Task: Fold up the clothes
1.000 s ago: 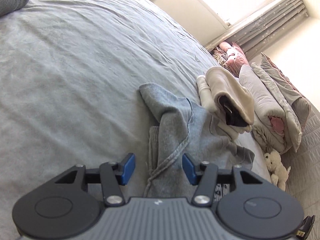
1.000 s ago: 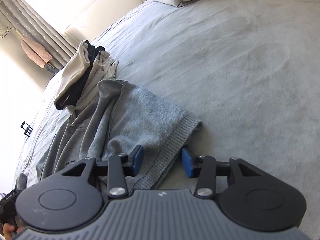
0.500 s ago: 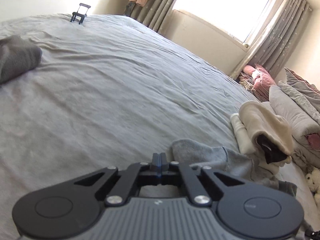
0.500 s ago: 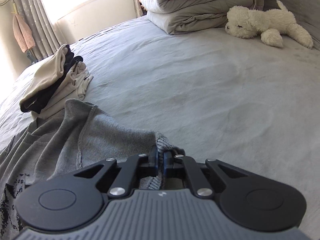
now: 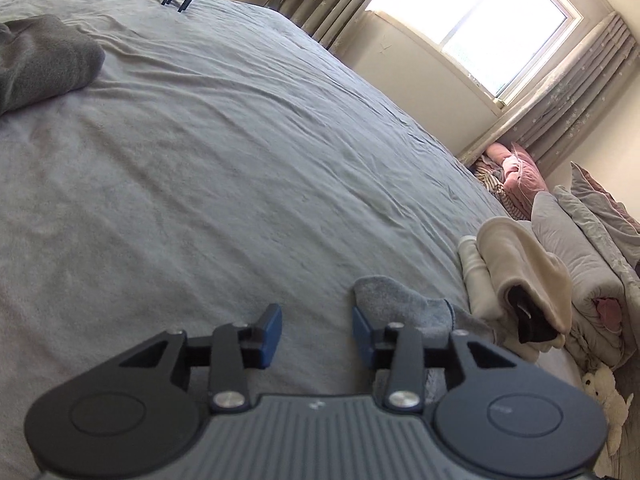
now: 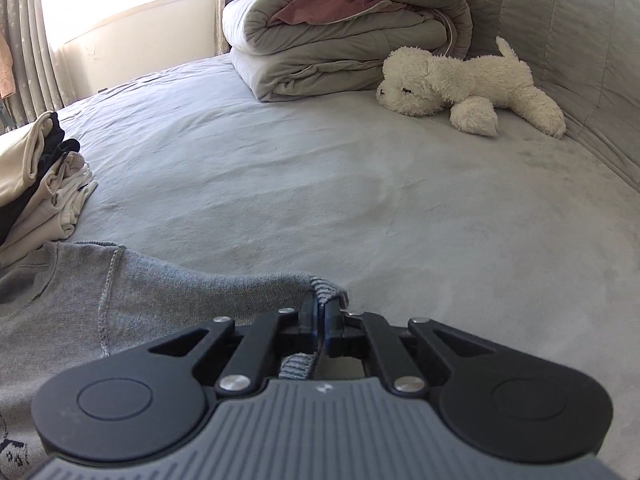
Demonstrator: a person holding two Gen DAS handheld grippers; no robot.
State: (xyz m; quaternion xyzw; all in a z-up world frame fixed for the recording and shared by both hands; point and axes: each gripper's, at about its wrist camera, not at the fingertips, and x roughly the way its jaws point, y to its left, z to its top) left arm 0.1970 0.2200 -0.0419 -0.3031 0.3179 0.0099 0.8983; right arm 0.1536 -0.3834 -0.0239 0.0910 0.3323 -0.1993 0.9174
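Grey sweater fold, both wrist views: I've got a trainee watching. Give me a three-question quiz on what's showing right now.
1. True or false: the right tool is shut on the ribbed hem of the grey sweater.
2. Multiple choice: the left tool is (A) shut on the sweater, (B) open with only bed sheet between its fingers, (C) shut on nothing.
3. Fill in: in the right wrist view, the white plush dog lies beside the folded ______.

Key
1. True.
2. B; the sweater's corner shows just past the right-hand finger.
3. Duvet.
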